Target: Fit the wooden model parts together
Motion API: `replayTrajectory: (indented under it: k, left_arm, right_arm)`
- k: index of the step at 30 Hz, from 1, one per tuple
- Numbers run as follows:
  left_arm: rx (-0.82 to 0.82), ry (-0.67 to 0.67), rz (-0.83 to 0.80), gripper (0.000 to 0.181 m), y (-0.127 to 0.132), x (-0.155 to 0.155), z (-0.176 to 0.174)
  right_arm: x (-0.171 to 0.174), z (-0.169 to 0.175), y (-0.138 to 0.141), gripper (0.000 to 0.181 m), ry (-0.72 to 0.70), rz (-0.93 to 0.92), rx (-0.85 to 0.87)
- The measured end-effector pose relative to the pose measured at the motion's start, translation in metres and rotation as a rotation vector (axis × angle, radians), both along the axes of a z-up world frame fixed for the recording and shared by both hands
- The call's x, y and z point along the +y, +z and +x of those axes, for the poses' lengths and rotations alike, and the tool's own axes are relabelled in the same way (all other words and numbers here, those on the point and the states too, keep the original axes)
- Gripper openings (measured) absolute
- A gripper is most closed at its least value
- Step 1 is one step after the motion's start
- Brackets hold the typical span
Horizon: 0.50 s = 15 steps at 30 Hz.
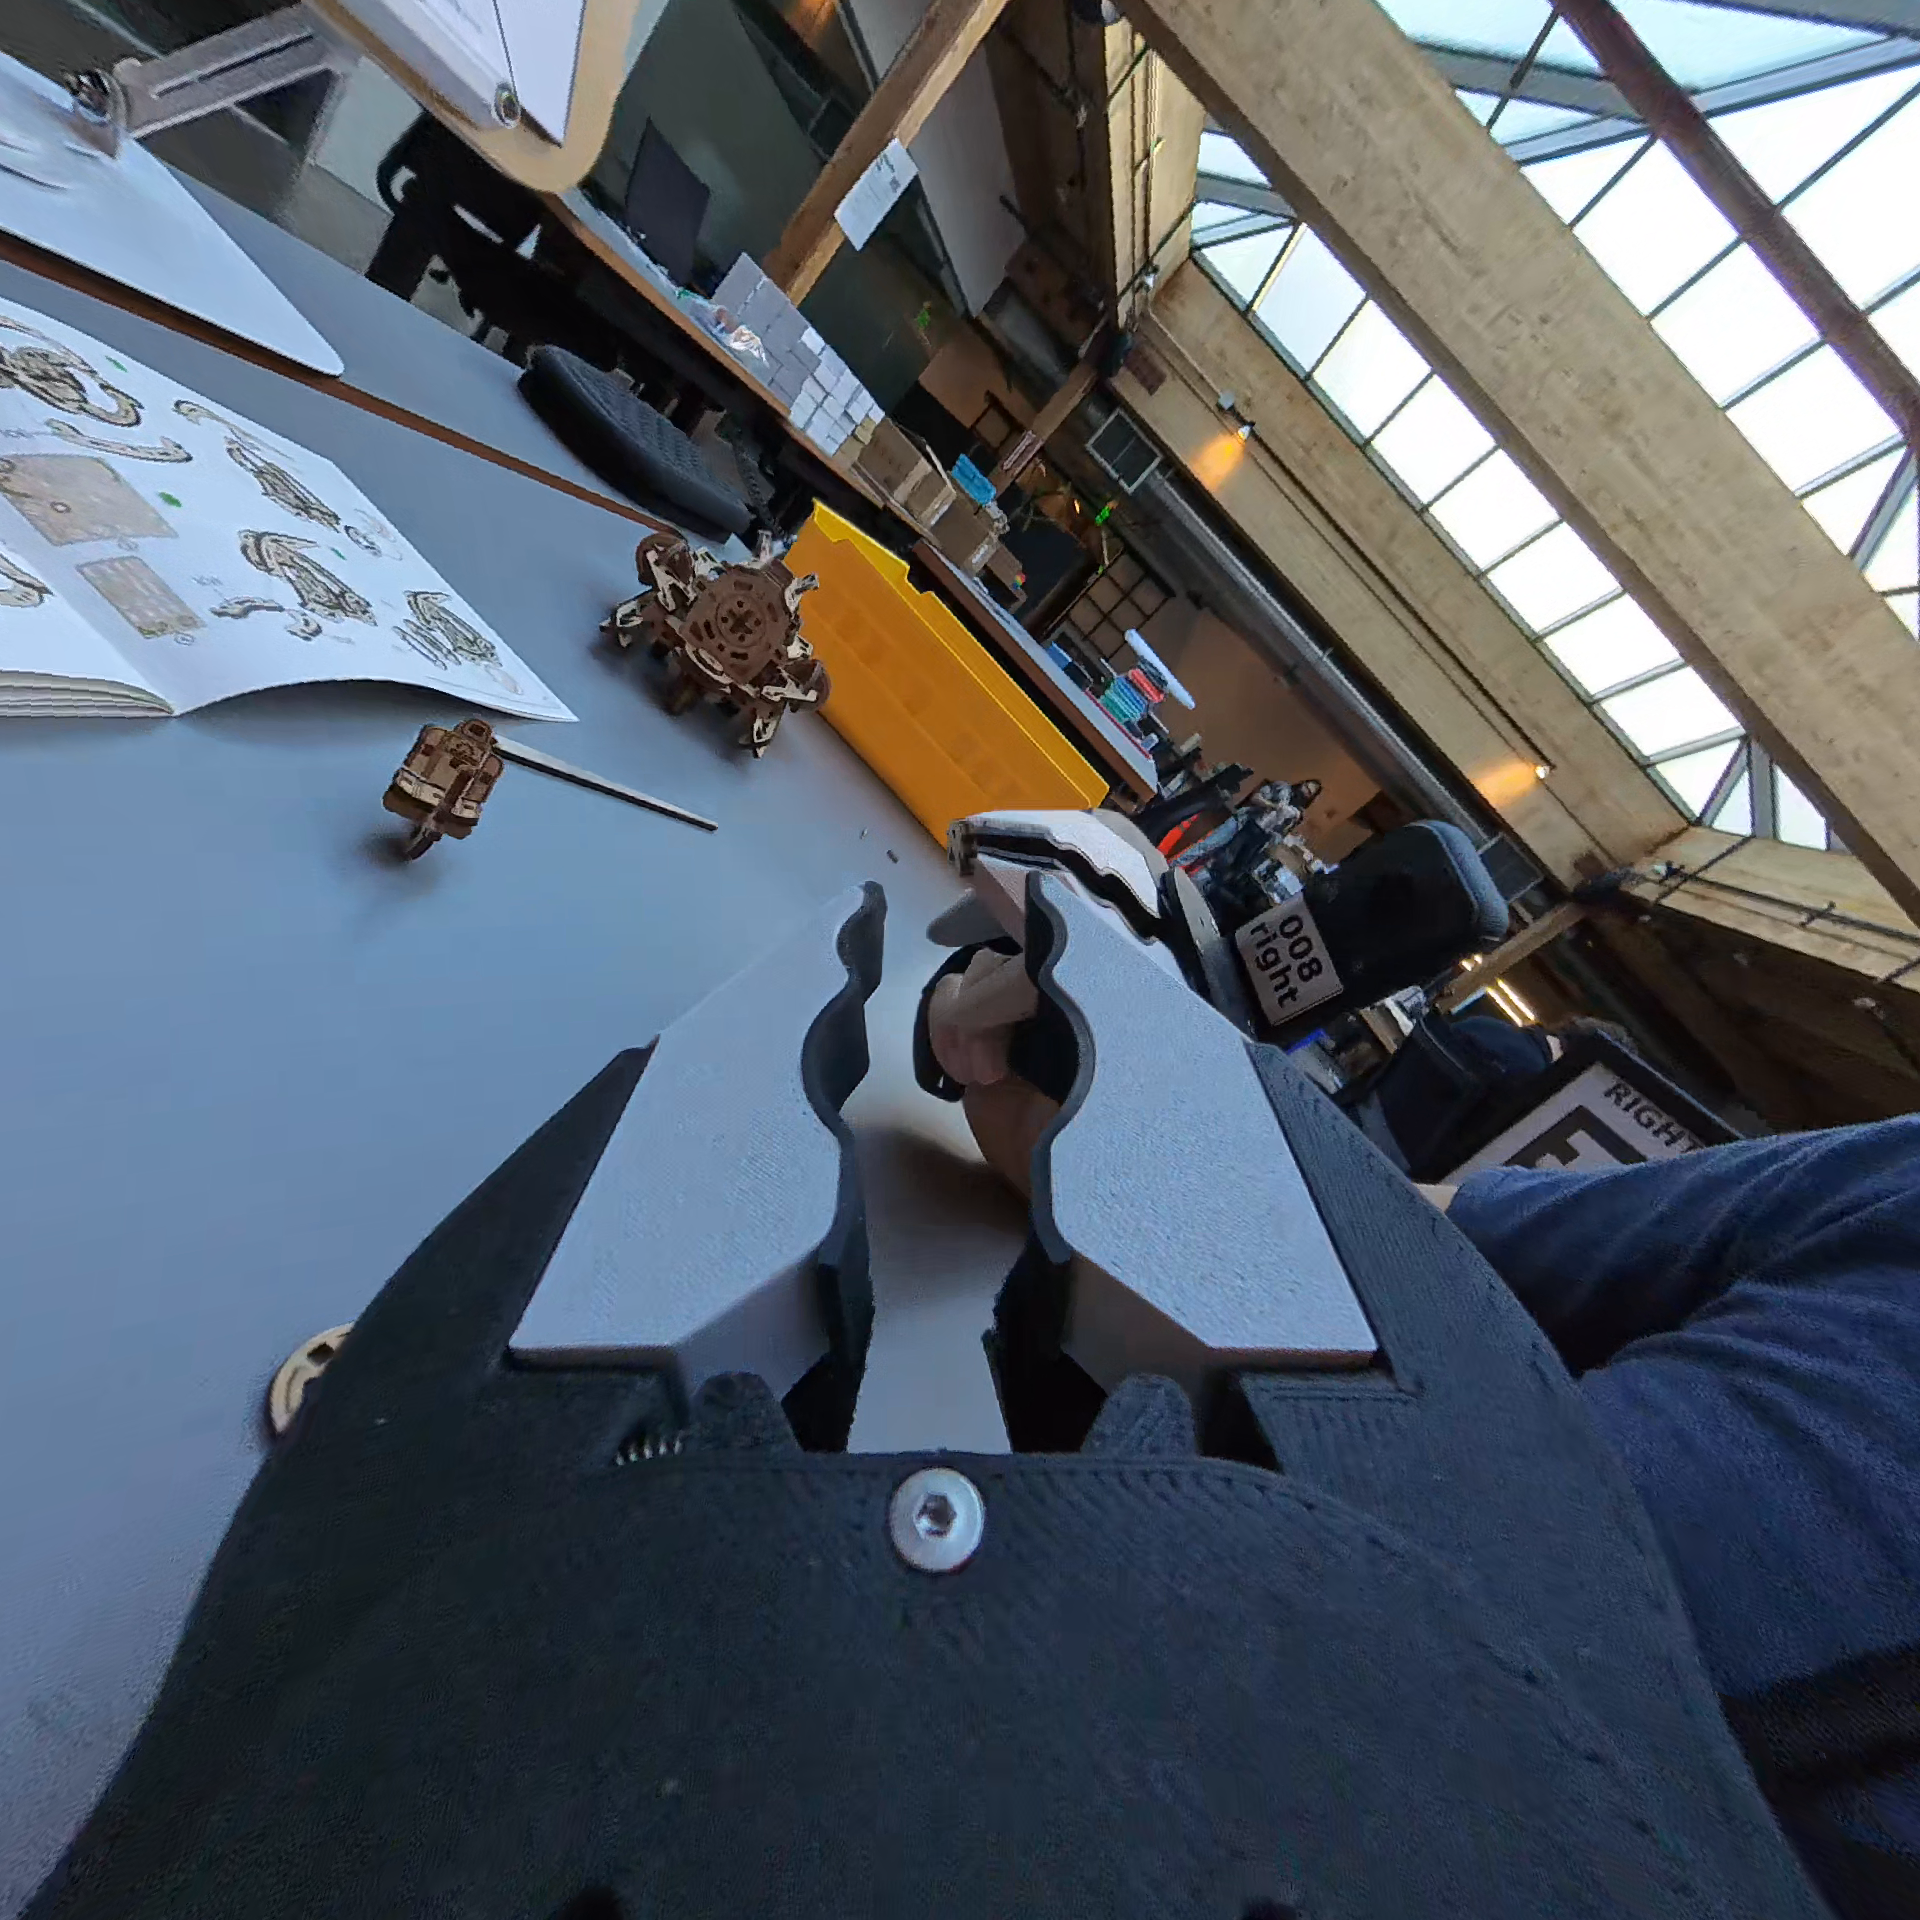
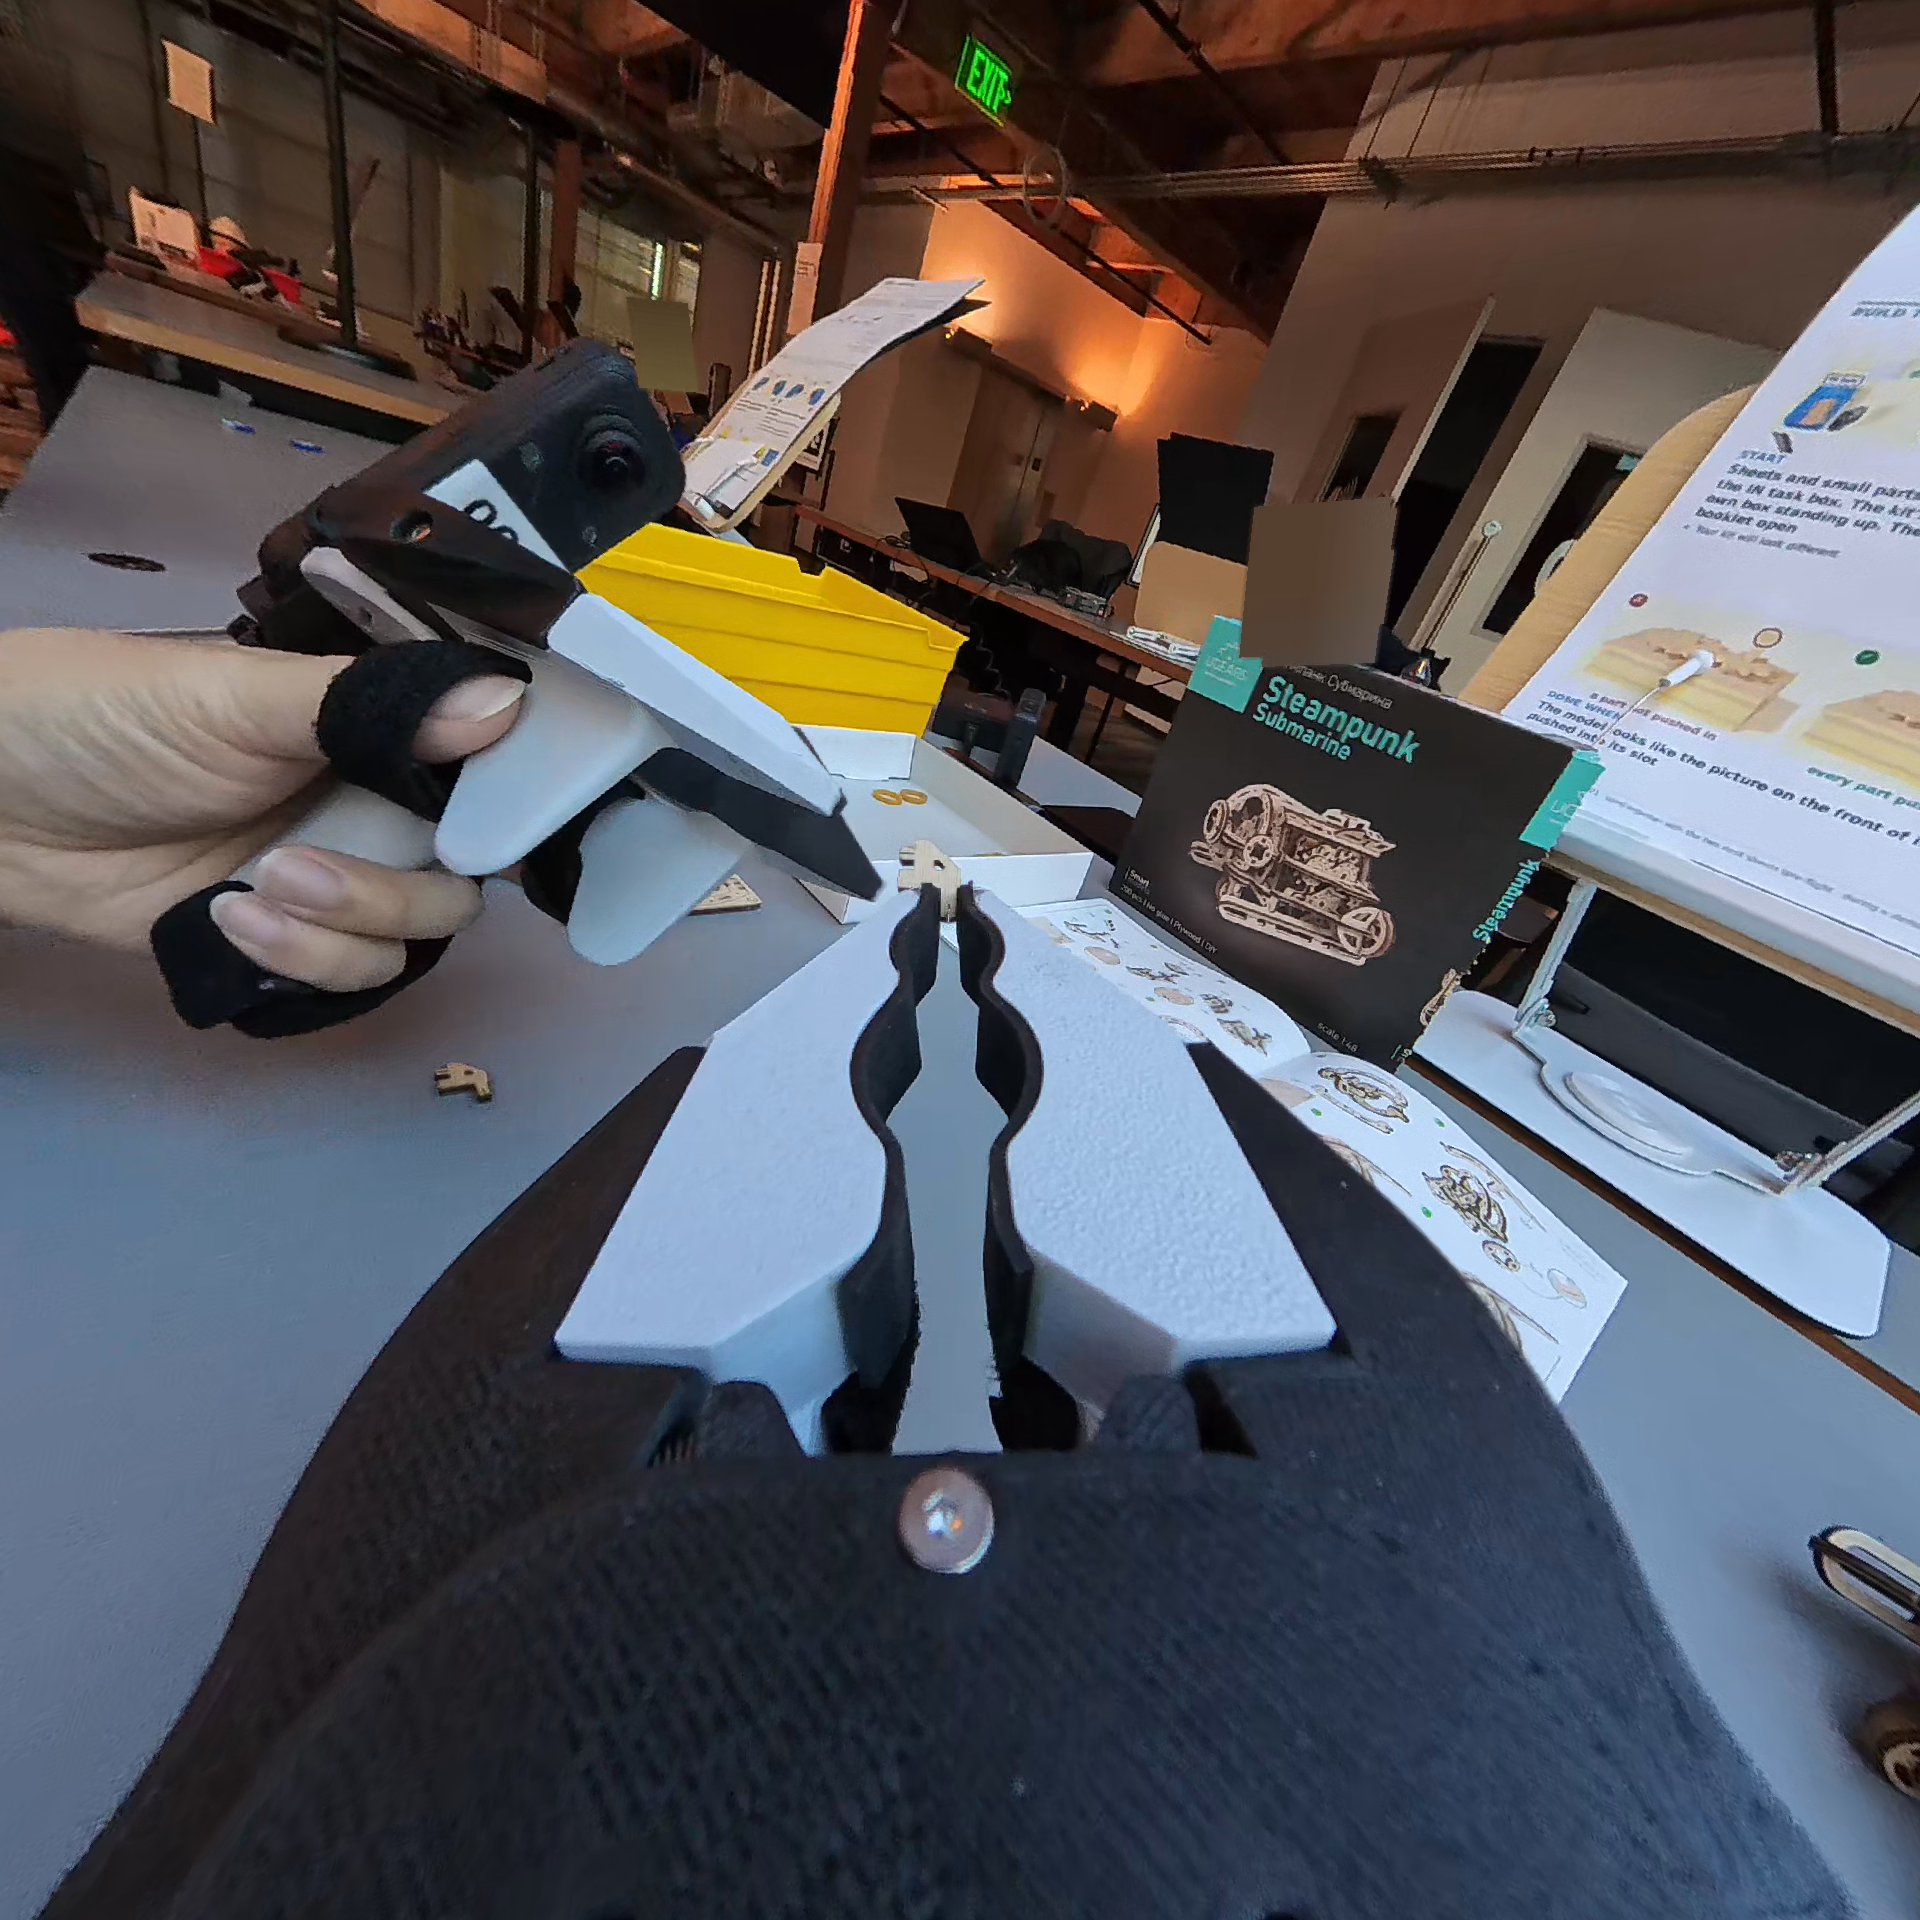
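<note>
My right gripper (image 2: 940,906) is shut on a small flat wooden part (image 2: 928,869), which sticks up from between its tips above the grey table (image 2: 260,1247). My left gripper (image 1: 954,896) is open and empty; in the right wrist view its tip (image 2: 860,881) is just left of the held part, almost touching it. In the left wrist view the right gripper (image 1: 982,844) shows just beyond my left fingers. A round assembled wooden model (image 1: 727,636) and a small wooden sub-assembly (image 1: 442,781) with a thin stick (image 1: 608,781) stand farther off on the table.
An open instruction booklet (image 1: 208,540) lies at the left. A yellow bin (image 1: 935,675) stands behind the model. The kit box (image 2: 1340,862), a board on a white stand (image 2: 1766,644), a loose wooden piece (image 2: 462,1083) and wooden wheel parts (image 2: 1886,1745) are around. The grippers are tip to tip, or close to it. From either gripper's tips it is about 30 cm to the round assembled wooden model (image 1: 727,636).
</note>
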State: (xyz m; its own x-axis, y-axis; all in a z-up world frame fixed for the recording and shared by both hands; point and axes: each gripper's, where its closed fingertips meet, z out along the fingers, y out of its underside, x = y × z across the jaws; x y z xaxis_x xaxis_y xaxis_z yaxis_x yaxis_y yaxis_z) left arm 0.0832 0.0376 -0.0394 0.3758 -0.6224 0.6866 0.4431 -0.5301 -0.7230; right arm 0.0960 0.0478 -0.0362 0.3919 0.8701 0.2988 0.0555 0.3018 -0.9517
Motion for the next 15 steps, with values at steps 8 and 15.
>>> replayTrajectory:
  k: [8, 15]
  left_arm:
    - [0.071, -0.036, 0.029, 0.017, -0.006, -0.006, 0.015]
    - [0.033, -0.065, 0.055, 0.010, -0.001, -0.009, 0.019]
  right_arm:
    - [-0.008, -0.006, -0.004, 0.001, 0.025, 0.035, -0.045]
    - [-0.010, -0.004, -0.002, 0.001, 0.021, 0.063, -0.051]
